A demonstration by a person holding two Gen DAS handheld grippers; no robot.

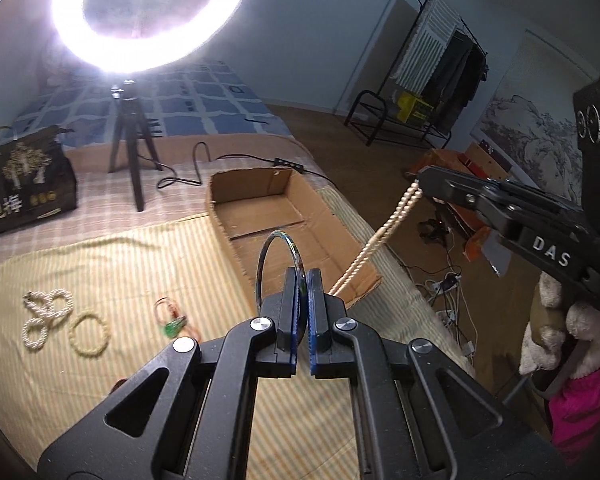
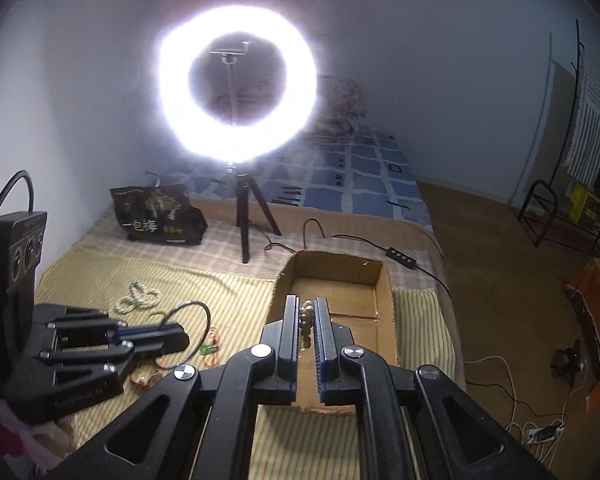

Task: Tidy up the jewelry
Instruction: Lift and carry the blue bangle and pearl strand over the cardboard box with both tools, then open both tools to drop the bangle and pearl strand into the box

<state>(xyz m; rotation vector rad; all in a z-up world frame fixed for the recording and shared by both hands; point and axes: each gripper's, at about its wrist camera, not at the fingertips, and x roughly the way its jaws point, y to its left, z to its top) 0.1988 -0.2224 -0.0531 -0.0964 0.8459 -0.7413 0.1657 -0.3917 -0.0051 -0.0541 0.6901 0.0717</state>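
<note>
The left hand-held gripper (image 1: 303, 280) is clamping one thin bangle (image 1: 278, 248); the right hand-held gripper (image 2: 309, 312) is clamping one bead necklace (image 1: 384, 236) over one cardboard box (image 1: 268, 200). Three jewelry pieces (image 1: 88, 332) are lying on the bed (image 1: 120, 272).

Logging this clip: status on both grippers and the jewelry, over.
Left gripper shut on thin bangle. Right gripper shut on bead strand, hanging over cardboard box. Three pieces left on cloth. Path clear.
</note>
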